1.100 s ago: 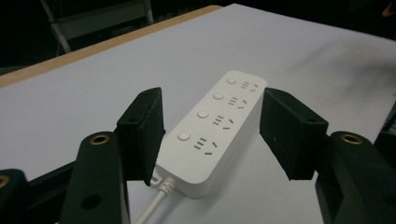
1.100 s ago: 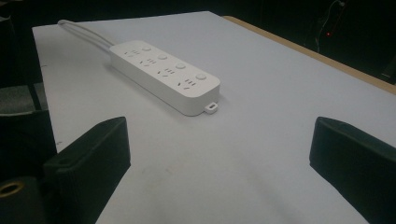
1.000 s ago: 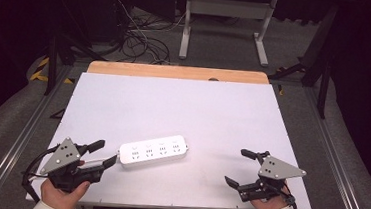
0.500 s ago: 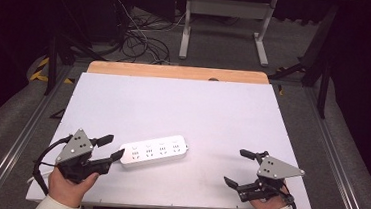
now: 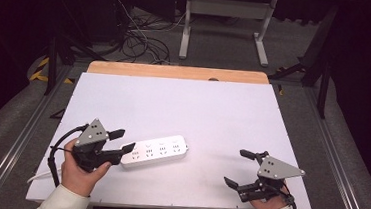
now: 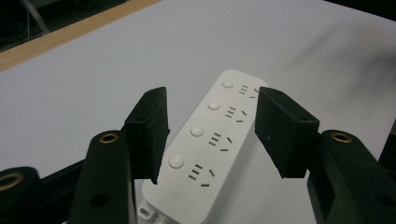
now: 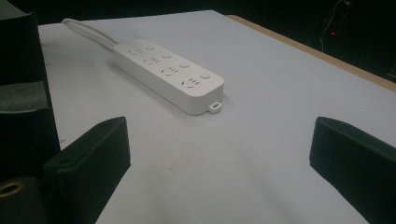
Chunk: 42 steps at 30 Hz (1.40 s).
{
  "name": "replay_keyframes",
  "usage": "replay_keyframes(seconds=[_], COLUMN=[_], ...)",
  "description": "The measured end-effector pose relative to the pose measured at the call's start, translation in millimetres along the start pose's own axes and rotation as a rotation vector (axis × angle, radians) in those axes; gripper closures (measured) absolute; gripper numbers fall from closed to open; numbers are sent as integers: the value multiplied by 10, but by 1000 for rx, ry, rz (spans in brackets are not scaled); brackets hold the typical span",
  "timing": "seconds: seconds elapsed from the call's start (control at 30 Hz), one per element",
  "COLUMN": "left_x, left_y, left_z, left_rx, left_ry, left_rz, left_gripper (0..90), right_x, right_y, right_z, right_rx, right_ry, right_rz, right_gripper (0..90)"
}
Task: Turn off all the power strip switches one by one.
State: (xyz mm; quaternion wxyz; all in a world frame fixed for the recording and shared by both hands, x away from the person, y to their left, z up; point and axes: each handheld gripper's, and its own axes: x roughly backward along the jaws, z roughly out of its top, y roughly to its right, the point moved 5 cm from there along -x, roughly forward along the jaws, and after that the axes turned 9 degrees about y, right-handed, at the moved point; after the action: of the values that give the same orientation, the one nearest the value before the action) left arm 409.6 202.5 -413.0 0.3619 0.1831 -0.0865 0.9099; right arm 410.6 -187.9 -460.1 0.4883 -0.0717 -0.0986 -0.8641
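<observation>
In the high view, a white power strip [image 5: 155, 152] lay on the white worktop [image 5: 183, 109], near the front edge and left of the middle, its long side running left to right and tilted slightly up toward the far right. The left gripper [image 5: 122, 141], held in the person's left hand [image 5: 80, 171], sat at the strip's left end with its fingers spread to either side of that end; they had just been closing a little, with the strip's end between them but not clamped. The right gripper [image 5: 236, 167] rested near the front right corner of the worktop, well apart from the strip, its fingers spread wide over bare surface.

In the left gripper view, the power strip [image 6: 210, 149] ran away from the camera between the two black fingers [image 6: 148, 128], showing four round buttons and four socket groups. Both pads stood clear of its sides.

In the right gripper view, the power strip [image 7: 168, 74] lay far off to the left with its cable [image 7: 86, 31] trailing away behind it. The fingers [image 7: 91, 154] stood wide apart with nothing between them.
</observation>
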Motion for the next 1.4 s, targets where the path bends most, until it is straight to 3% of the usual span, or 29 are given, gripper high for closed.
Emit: replay_keyframes(seconds=[0.4,0.5,0.63,0.77,0.8,0.93,0.97,1.0,1.13,1.17,1.4], left_x=[-236,-271,-276,-291,-315,-342,-351,-386,-431,-460,-571], left_y=[17,11,-4,-11,-4,-7,-12,-8,-15,-35,-74], left_z=[73,71,67,62,52,55,56,39,23,12,-26], left_rx=[-18,-11,-14,17,52,63,57,81,97,86,96], left_ry=[-45,-53,-54,-76,-96,-104,-116,-147,-183,-215,-288], left_rz=[4,-11,3,3,-17,-20,-20,-38,-49,-31,-4], left_gripper=[454,469,527,584,612,639,685,714,763,774,881], right_x=[-4,-1,0,-5,-5,-7,-9,-8,-7,-7,-8], right_y=[1,1,-5,-8,-8,-7,-6,-7,-5,-7,-7], right_z=[-7,-6,-4,-4,-4,-6,-7,-8,-8,-8,-8], right_rx=[1,2,0,1,1,2,2,1,2,2,1], right_ry=[-2,0,1,1,0,-2,-2,-2,-1,-1,-1], right_rz=[5,6,9,11,10,11,11,11,12,12,14], right_gripper=[58,58,57,57,57,57,57,57,58,57,57])
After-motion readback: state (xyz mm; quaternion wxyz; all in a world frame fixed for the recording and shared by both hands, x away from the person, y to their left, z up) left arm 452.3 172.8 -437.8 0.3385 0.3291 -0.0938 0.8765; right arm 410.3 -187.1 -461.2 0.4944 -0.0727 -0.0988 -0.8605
